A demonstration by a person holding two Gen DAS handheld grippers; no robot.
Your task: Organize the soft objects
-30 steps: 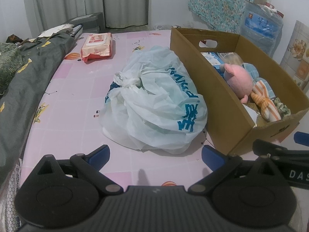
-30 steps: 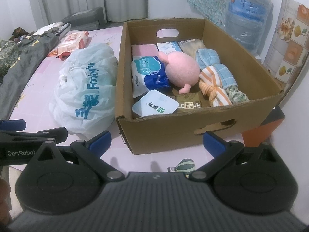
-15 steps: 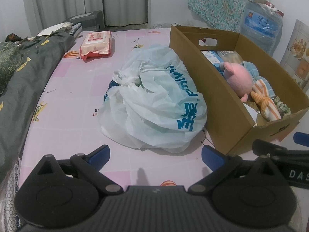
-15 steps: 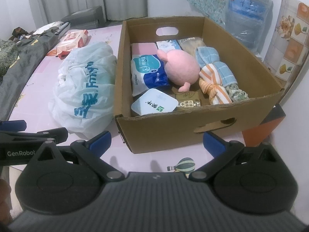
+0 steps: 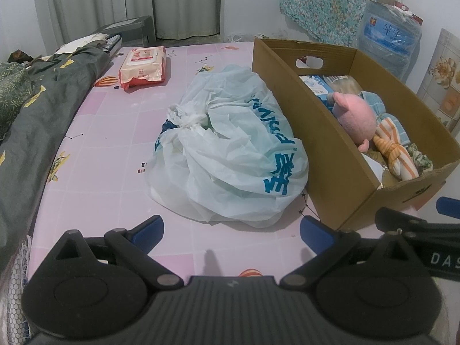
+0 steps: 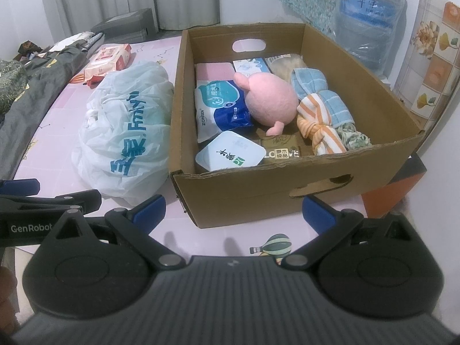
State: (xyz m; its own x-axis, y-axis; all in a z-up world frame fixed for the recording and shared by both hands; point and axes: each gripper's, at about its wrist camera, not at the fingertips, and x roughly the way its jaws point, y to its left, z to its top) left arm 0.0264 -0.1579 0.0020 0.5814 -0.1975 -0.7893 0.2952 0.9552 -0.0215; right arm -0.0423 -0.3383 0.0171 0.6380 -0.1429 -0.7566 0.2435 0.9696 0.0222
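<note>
A brown cardboard box (image 6: 356,86) stands on the pink sheet (image 5: 109,149). Inside lie a pink plush toy (image 6: 271,99), a blue towel (image 6: 313,86), an orange striped towel (image 6: 319,132), tissue packs (image 6: 221,106) and a white tub (image 6: 230,155). The box (image 5: 304,126) and plush (image 5: 355,115) also show in the left wrist view. A knotted white plastic bag (image 5: 230,152) with blue print lies left of the box (image 6: 129,135). My left gripper (image 5: 231,230) is open, short of the bag. My right gripper (image 6: 234,211) is open in front of the box's near wall.
A pink wet-wipe pack (image 5: 143,67) lies far back on the sheet. A dark grey quilt (image 5: 34,120) runs along the left edge. A wrapped water jug (image 6: 368,26) stands behind the box, and an orange-black box (image 6: 396,184) sits at its right corner.
Both views have shifted slightly; the bag and box sit a little differently in frame. Both grippers stay open and nothing has been grasped.
</note>
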